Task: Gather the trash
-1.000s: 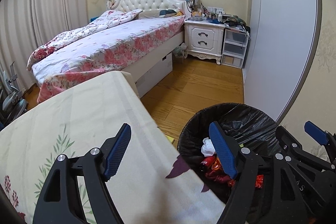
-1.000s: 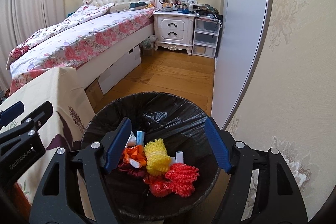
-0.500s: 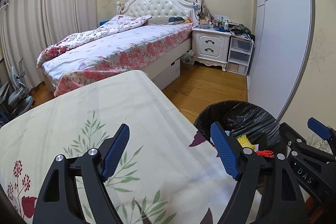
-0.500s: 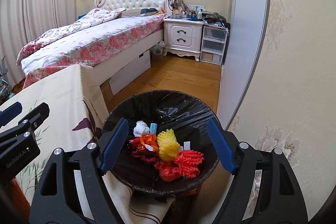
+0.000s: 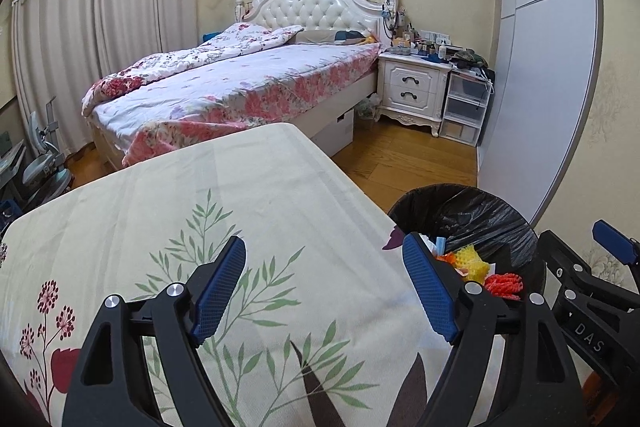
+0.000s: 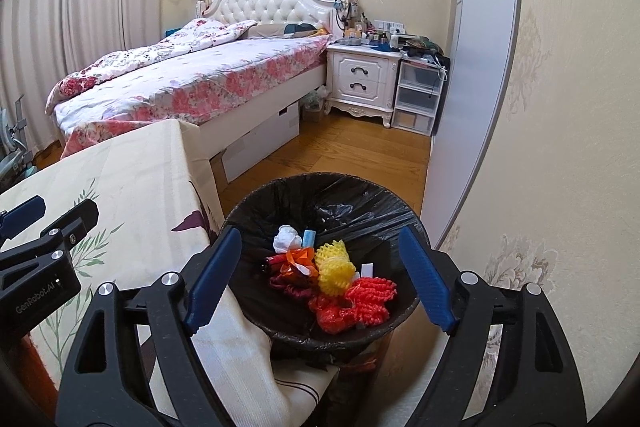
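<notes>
A round bin lined with a black bag (image 6: 360, 203) (image 5: 488, 211) stands on the floor beside the table's right edge. Inside lie red foam netting (image 6: 360, 303), yellow foam netting (image 6: 334, 267), an orange wrapper (image 6: 296, 259) and a white crumpled tissue (image 6: 285, 239). My right gripper (image 6: 320, 279) hovers above the bin, its jaws opening, with nothing between them. My left gripper (image 5: 324, 291) is open over the flower-printed tablecloth (image 5: 200, 211), holding nothing. The right gripper's fingers (image 5: 612, 247) show at the right edge of the left wrist view.
A bed with a floral quilt (image 5: 240, 87) fills the far side. A white nightstand (image 6: 360, 75) and plastic drawers (image 6: 416, 99) stand by a grey wardrobe (image 6: 468, 67). Wooden floor (image 6: 340, 151) lies between bed and bin. The wallpapered wall (image 6: 560, 147) is close on the right.
Both grippers have drawn back and risen, so the bin looks farther and more tablecloth shows under the left one. The right jaws have spread wider.
</notes>
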`<state>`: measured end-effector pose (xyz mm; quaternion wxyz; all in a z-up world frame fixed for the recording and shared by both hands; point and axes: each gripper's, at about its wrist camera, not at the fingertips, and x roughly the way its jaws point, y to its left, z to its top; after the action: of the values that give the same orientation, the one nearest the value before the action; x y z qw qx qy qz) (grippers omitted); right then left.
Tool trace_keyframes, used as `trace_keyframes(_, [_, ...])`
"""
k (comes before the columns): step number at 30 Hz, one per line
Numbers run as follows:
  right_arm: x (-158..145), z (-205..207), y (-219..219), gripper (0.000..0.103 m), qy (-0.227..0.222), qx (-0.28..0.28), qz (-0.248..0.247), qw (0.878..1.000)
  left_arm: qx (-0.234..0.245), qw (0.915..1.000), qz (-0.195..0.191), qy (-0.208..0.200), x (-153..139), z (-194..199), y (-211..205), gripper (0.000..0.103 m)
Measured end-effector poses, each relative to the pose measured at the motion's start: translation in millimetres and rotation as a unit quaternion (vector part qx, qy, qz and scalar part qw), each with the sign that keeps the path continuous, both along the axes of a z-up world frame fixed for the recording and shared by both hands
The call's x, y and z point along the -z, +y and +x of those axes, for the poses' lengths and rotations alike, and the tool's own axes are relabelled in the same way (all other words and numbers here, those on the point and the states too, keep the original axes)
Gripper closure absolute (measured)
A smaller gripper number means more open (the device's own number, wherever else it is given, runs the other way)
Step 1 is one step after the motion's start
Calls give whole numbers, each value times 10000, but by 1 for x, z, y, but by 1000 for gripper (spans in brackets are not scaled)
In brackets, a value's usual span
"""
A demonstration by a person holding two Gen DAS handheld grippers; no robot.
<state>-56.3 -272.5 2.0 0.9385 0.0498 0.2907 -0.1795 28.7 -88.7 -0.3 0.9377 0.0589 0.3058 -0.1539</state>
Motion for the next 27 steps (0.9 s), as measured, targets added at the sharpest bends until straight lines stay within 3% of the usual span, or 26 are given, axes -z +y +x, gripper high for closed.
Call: trace_keyframes(27, [-3,-2,6,20,-45,-23,-33,10000,-62,10000,-58,-7,0,-4,11,25])
